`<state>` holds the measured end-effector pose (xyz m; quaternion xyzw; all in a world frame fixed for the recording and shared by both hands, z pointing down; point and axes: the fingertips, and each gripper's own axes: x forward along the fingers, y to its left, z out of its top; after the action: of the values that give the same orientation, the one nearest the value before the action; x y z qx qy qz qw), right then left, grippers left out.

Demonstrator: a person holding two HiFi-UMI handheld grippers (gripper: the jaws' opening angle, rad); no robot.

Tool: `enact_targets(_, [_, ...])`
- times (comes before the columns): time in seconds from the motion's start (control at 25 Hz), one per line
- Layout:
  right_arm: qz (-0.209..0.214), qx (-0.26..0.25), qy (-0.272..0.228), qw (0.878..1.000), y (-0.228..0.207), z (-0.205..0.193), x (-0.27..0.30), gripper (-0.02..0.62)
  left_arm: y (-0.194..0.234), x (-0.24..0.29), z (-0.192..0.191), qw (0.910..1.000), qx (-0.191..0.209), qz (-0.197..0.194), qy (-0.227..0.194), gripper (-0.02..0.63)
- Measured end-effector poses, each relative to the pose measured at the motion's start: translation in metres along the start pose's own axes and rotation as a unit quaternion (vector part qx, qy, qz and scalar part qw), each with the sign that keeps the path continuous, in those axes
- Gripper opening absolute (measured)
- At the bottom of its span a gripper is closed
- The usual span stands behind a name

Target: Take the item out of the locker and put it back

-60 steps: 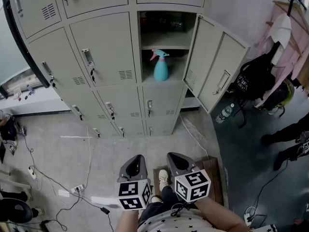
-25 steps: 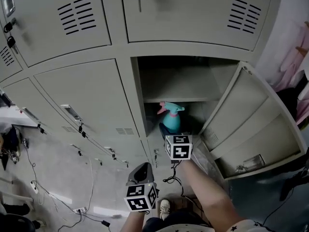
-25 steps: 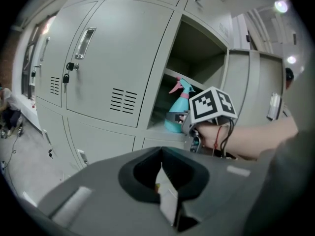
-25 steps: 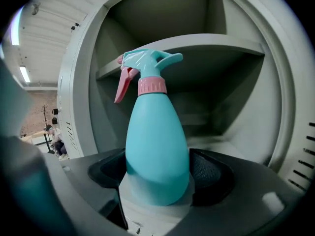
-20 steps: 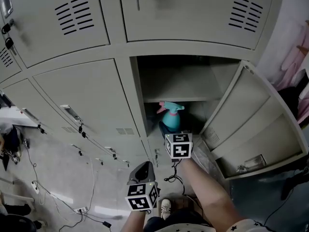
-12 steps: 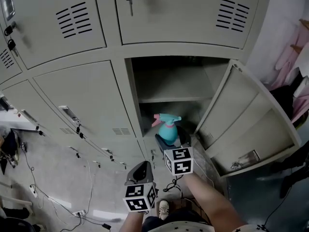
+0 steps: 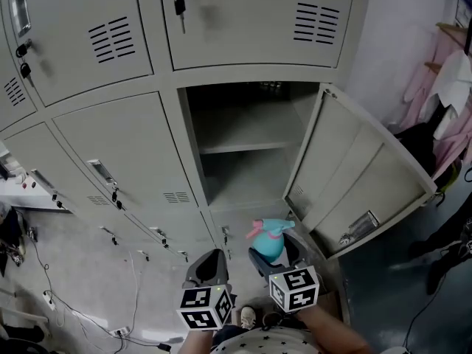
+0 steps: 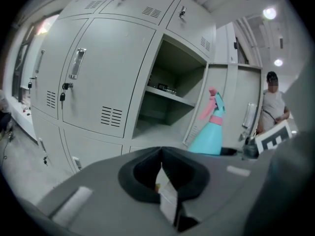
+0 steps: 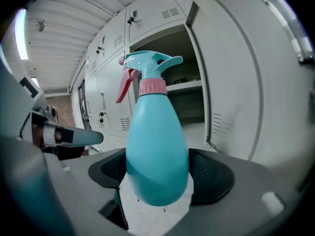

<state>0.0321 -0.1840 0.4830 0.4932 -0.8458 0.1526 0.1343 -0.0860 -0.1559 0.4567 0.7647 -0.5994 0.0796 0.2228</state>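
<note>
spray bottle (image 9: 156, 146) clamped upright in right hand-held gripper (image 9: 157, 173)

The open locker (image 7: 243, 190) stands ahead of and above the right hand-held gripper (image 7: 273, 251). Its inner shelf (image 7: 243, 146) carries small dark things (image 8: 167, 88) at the back, too small to tell. Left of the left hand-held gripper (image 7: 210, 262), cables (image 7: 77, 319) lie on the floor (image 7: 88, 271).
</note>
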Motion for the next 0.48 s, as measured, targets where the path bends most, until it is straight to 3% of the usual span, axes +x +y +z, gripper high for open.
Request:
enact_targets(0.32, [-0.006, 0.012, -0.014, 1.0, 0.0, 0.003, -0.017, 0.385, -0.011, 0.001, -0.008, 0.9991, 0.041, -0.008, 0.01, 0.006])
enact_targets(0.48, [-0.002, 0.013, -0.019, 1.0, 0.003, 0.007, -0.016, 0.385, -0.011, 0.002, -0.009, 0.9997, 0.018, -0.013, 0.005, 0.008])
